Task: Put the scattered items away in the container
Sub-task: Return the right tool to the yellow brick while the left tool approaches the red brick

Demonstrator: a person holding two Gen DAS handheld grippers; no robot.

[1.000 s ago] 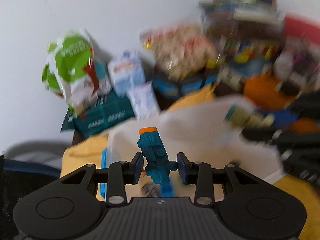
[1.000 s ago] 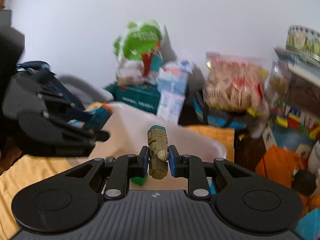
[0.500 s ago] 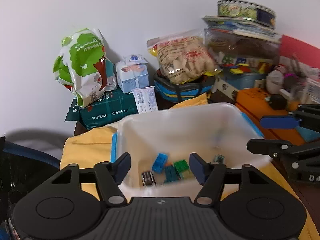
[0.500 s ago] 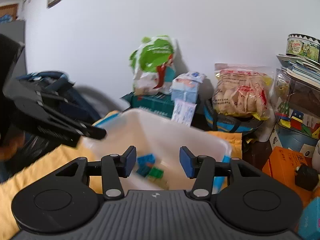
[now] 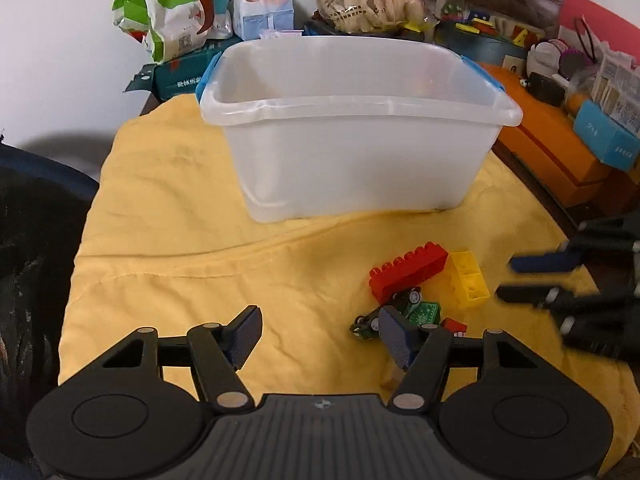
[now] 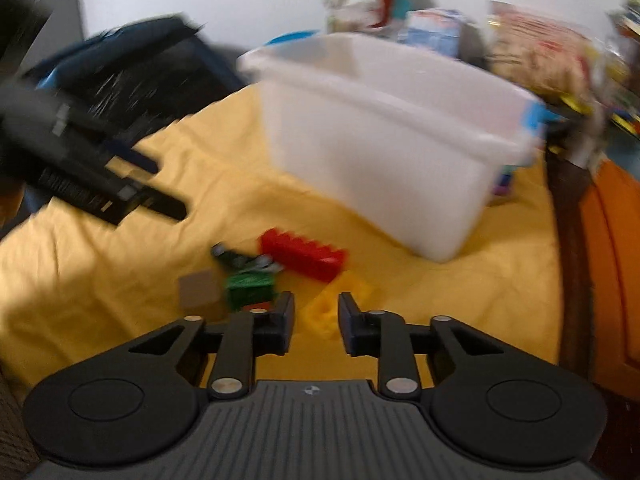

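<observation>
A clear plastic container (image 5: 360,109) (image 6: 384,92) stands on a yellow cloth (image 5: 180,208). In front of it lie a red brick (image 5: 408,270) (image 6: 304,254), a yellow brick (image 5: 470,278) (image 6: 332,308), a green block (image 5: 426,312) (image 6: 250,288) and dark green toy cars (image 5: 366,324). My left gripper (image 5: 318,314) is open and empty, its right finger just left of the pile. My right gripper (image 6: 316,298) hovers over the yellow brick. Its jaws are closing to a narrow gap with nothing between them. In the left wrist view the right gripper (image 5: 520,278) is blurred.
Snack bags (image 5: 172,4), boxes and a tissue pack (image 5: 264,16) crowd the wall behind the container. An orange box (image 5: 556,148) and more clutter sit to the right. A dark bag (image 6: 132,64) lies left of the cloth. A small brown square (image 6: 198,290) lies beside the green block.
Both grippers let go of their toy figures over the container, then drew back and sank to the cloth in front of it. The left stayed wide; the right's jaws narrowed again.
</observation>
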